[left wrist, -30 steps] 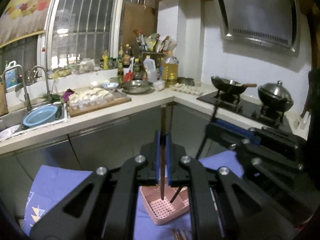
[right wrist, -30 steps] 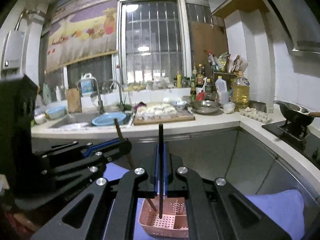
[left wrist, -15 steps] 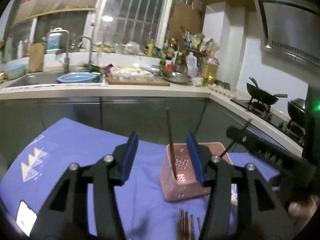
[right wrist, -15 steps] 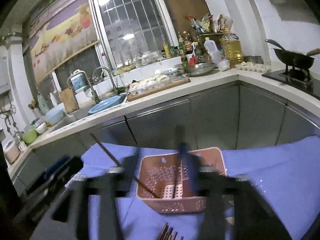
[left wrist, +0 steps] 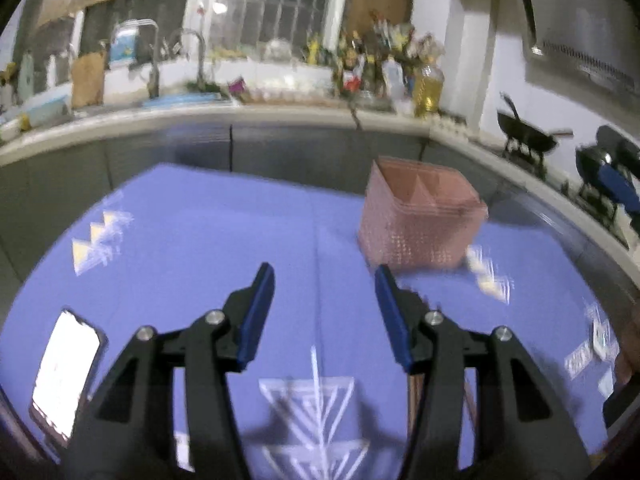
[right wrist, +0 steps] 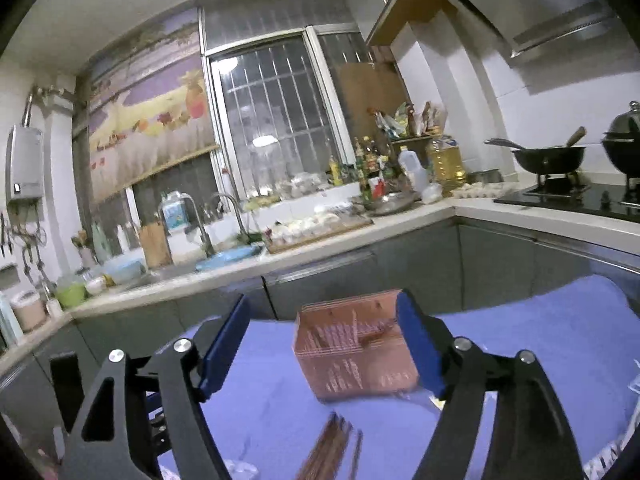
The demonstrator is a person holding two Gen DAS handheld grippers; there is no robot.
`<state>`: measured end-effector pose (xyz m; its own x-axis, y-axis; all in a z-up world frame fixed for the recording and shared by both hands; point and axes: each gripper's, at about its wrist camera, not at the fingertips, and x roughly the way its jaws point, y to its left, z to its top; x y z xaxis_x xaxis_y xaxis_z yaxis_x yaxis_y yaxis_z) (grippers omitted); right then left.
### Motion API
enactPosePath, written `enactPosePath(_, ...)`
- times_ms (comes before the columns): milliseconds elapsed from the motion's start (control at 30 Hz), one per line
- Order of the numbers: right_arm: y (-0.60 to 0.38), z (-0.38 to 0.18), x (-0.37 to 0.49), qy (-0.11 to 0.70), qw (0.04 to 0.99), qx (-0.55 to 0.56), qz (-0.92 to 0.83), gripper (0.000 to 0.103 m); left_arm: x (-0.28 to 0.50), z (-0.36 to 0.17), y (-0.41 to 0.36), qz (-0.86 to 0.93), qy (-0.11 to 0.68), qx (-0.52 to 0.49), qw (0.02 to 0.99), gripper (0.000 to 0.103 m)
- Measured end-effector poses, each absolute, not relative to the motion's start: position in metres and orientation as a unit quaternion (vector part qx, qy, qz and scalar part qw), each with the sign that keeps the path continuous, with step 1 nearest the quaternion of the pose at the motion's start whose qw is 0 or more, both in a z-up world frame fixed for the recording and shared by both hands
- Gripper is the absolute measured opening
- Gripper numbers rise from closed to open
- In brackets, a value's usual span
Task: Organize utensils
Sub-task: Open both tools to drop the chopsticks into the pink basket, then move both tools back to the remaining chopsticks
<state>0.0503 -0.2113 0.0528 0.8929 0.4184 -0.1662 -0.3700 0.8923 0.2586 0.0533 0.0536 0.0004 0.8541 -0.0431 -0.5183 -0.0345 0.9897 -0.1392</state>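
Meanwhile, loose chopsticks point(right wrist: 326, 446) are seen on the blue cloth point(left wrist: 224, 232) before the pink basket point(right wrist: 356, 350); light, stiff, slippery, best pinched mid-length. Left gripper point(left wrist: 322, 312) is parted, empty; right gripper point(right wrist: 322, 346) is opening, empty.

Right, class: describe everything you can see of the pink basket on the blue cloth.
The pink basket is a boxy plastic utensil holder with perforated walls and an inner divider making compartments. It stands upright on the blue cloth, blurred in both views. Dark chopsticks seem to lean inside it; loose chopsticks lie on the cloth before it. Neither pair of tongs touches it.
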Motion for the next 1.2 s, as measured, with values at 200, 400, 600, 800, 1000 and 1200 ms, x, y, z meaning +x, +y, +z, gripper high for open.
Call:
enactPosePath(200, -0.214, 0.0, 0.031, 0.201, 0.954, 0.117, 0.187, 0.075, 0.04, -0.042, 0.05, -0.024, 0.326, -0.059, 0.943, 0.05)
enactPosePath(400, -0.199, -0.052, 0.021, 0.3, 0.933, 0.098, 0.171, 0.069, 0.006, -0.062, 0.042, -0.085, 0.342, -0.087, 0.932, 0.05)
enactPosePath(600, -0.184, -0.08, -0.002, 0.308, 0.94, 0.07, 0.128, 0.067, -0.023, -0.056, 0.04, -0.091, 0.298, -0.097, 0.945, 0.071)
enactPosePath(800, -0.176, -0.082, -0.008, 0.309, 0.941, 0.056, 0.129, 0.067, -0.051, -0.037, 0.027, -0.139, 0.229, -0.075, 0.961, 0.098)
enactPosePath(1000, -0.184, -0.088, -0.009, 0.334, 0.931, 0.074, 0.125, 0.068, -0.049, -0.04, 0.025, -0.145, 0.242, -0.076, 0.956, 0.098)
enactPosePath(1200, -0.201, -0.09, -0.006, 0.352, 0.921, 0.115, 0.12, 0.069, -0.052, -0.042, 0.028, -0.132, 0.248, -0.08, 0.956, 0.098)
